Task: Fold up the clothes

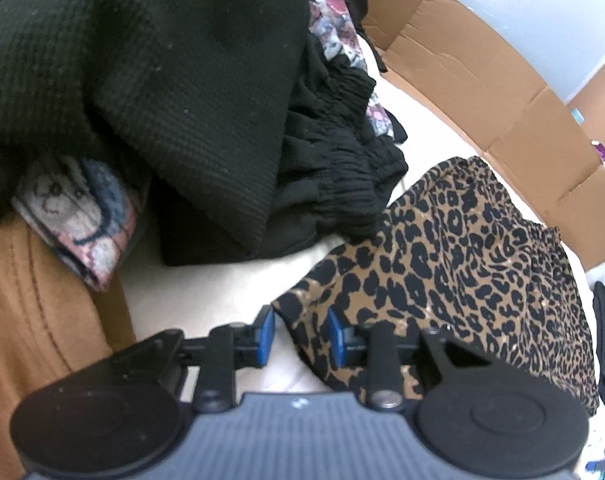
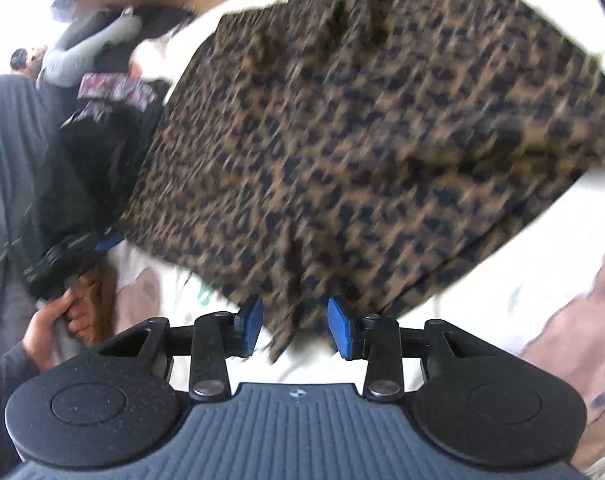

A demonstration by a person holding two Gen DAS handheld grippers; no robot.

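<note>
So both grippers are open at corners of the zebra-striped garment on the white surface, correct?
Not quite: the garment is leopard print, not zebra-striped, as the left wrist view shows. The left gripper and right gripper are indeed open at its corners on the white surface.

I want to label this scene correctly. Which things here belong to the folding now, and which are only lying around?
In the job:
- leopard-print garment, spread on the white bed surface
- left tongs, open at its corner
- right tongs, open at its edge

Lying about:
- black waffle-knit garment
- floral fabric
- cardboard boxes
</note>
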